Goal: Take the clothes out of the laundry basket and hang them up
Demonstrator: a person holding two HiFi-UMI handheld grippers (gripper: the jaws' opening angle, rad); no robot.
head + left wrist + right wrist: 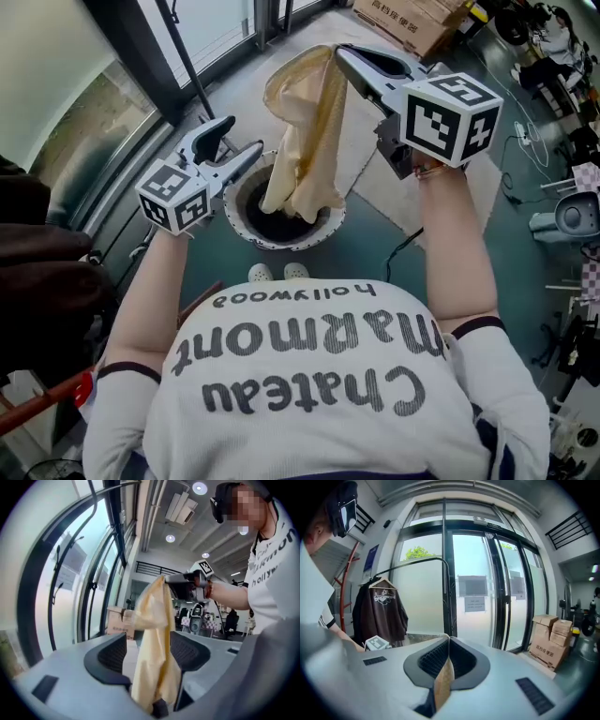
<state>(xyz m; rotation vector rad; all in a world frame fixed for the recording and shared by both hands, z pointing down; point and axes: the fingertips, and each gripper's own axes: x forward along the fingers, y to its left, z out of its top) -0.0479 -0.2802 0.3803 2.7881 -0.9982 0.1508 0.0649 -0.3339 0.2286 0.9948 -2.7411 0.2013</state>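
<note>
A pale yellow garment (pixel 305 131) hangs from my right gripper (pixel 342 52), which is shut on its top edge high above the laundry basket. A strip of the same cloth (pixel 443 686) shows pinched between the jaws of the right gripper (pixel 447 639). The round white basket (pixel 246 234) stands on the floor, with dark clothes (pixel 277 225) in it and the garment's lower end dangling into it. My left gripper (pixel 239 141) is open just left of the garment, over the basket's rim. In the left gripper view the yellow garment (pixel 154 634) hangs loose between the spread jaws of the left gripper (pixel 147 641).
A brown jacket (pixel 379 613) hangs on a rack by the glass doors (pixel 473 588). Cardboard boxes (pixel 408 23) sit beyond the basket. A pale rug (pixel 375 178) lies under the right arm. A dark garment (pixel 37 272) hangs at my left, and equipment and cables (pixel 525 141) are at the right.
</note>
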